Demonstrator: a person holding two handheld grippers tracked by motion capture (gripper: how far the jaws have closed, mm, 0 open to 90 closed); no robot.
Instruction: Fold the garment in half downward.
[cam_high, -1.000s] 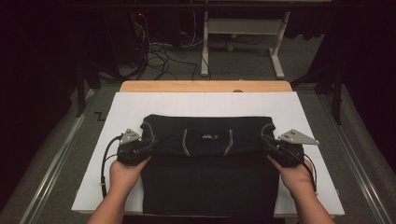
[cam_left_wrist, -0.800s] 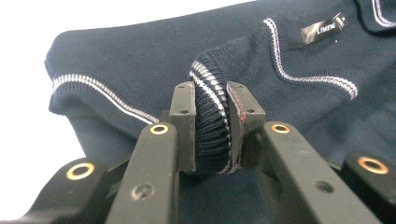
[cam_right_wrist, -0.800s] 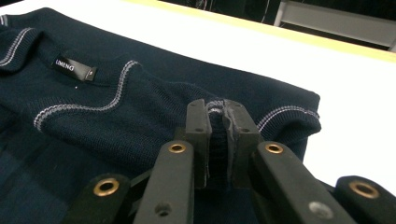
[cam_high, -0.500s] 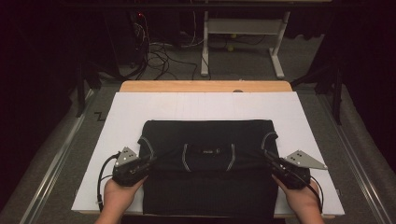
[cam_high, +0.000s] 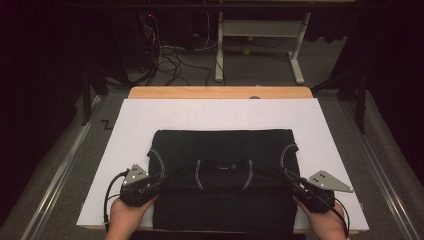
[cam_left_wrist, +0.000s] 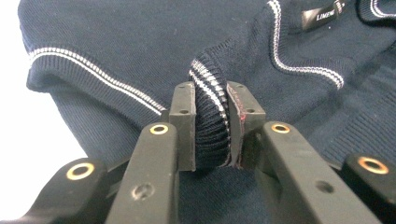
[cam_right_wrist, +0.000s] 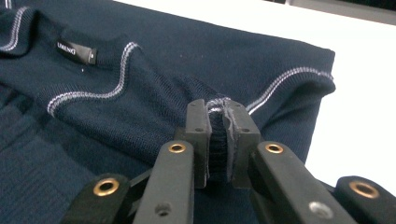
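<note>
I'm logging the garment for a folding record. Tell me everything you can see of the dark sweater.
The sweater is a dark navy fine-ribbed knit with paired white stripes along its collar and ribbed edges and a small black label at the neck. It lies on the white board, its top part doubled toward the person. The left gripper and the right gripper each pinch a bunched ribbed edge at its sides.

Matt ribbed-knit sweater (cam_high: 222, 200), smooth white board (cam_high: 165, 115)
</note>
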